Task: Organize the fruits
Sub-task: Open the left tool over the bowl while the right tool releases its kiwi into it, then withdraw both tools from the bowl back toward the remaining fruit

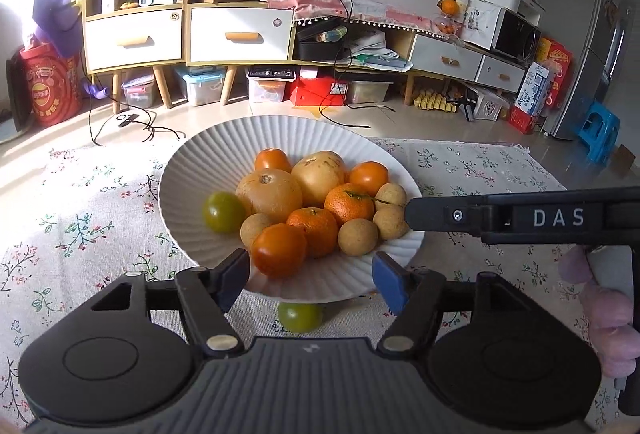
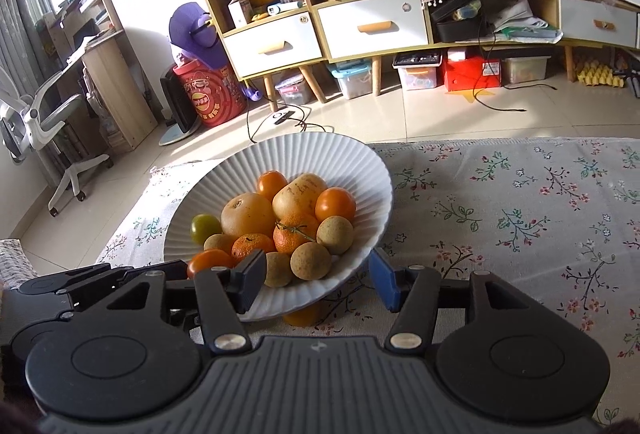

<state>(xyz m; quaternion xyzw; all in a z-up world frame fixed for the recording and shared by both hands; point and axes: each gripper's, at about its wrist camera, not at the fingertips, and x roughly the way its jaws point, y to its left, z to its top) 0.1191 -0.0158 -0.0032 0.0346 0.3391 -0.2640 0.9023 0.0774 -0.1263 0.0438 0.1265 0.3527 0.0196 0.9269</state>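
Observation:
A white ribbed bowl [image 1: 208, 153] [image 2: 320, 157] stands on the flowered tablecloth, full of fruit: two pears [image 1: 270, 193], several orange tomatoes and mandarins [image 1: 278, 250], several brown longans [image 1: 357, 236] and a green tomato [image 1: 223, 211]. A green tomato [image 1: 300, 317] lies on the cloth under the bowl's near rim. In the right wrist view an orange fruit [image 2: 301, 317] lies under the rim. My left gripper [image 1: 310, 274] is open at the near rim. My right gripper [image 2: 318, 280] is open at the bowl's right near edge; it shows from the side in the left wrist view [image 1: 520, 218].
The flowered tablecloth [image 2: 520, 218] spreads right of the bowl. Beyond the table edge lie a tiled floor, low cabinets [image 1: 240, 33] with boxes beneath, a fridge [image 1: 592, 33] and a blue stool [image 1: 598, 133]. A desk and office chair [image 2: 40, 121] stand at the left.

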